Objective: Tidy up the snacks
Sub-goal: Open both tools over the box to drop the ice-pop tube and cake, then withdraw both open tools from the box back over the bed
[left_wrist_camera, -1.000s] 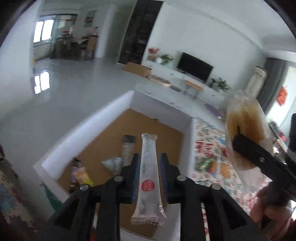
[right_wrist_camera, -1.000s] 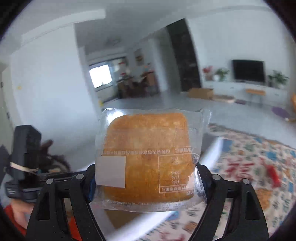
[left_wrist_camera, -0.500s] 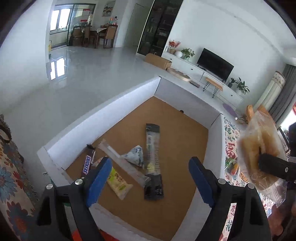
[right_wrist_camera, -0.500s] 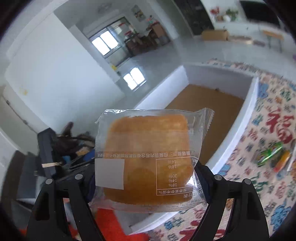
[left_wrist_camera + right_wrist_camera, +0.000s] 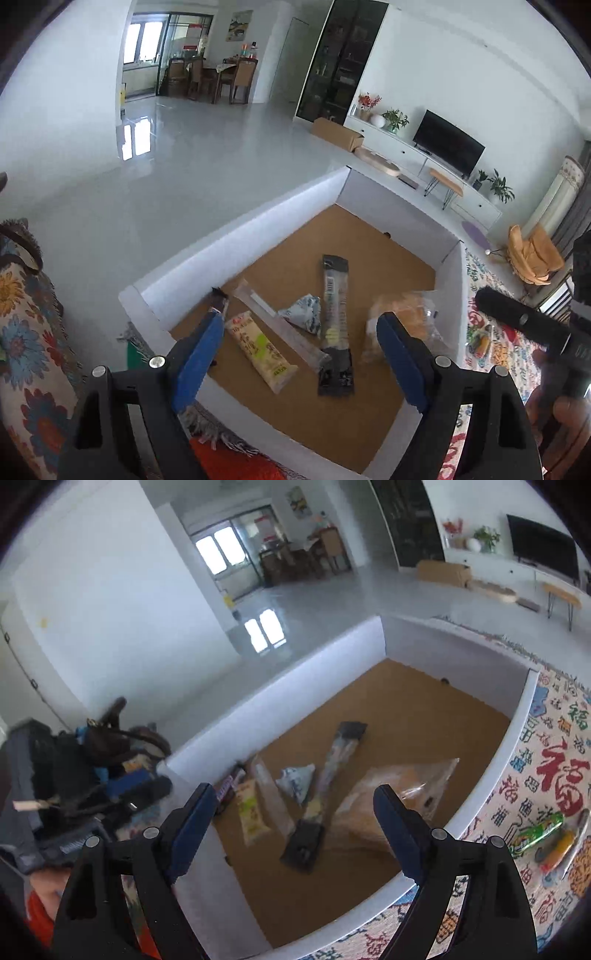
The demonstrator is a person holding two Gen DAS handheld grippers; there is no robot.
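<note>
A white-walled box (image 5: 240, 236) (image 5: 295, 672) with a brown floor holds several snacks. In it lie a clear stick pack (image 5: 280, 325) (image 5: 271, 797), a black stick pack (image 5: 335, 325) (image 5: 325, 794), a yellow packet (image 5: 260, 349) (image 5: 251, 812), a small triangular packet (image 5: 303, 314) (image 5: 297, 779) and a Snickers bar (image 5: 229, 784). A wrapped cake (image 5: 402, 321) (image 5: 391, 801) lies blurred at the box's right side. My left gripper (image 5: 299, 354) is open and empty above the box. My right gripper (image 5: 295, 827) is open and empty above it too.
A patterned cloth (image 5: 546, 775) lies right of the box with several loose snacks (image 5: 543, 834) (image 5: 480, 339) on it. Bags (image 5: 92, 768) lie left of the box. Grey floor, a TV unit (image 5: 443, 147) and a dining table are beyond.
My left gripper opened and the clear stick pack dropped into the box. My right gripper swung over the box, opened, and the wrapped cake fell in.
</note>
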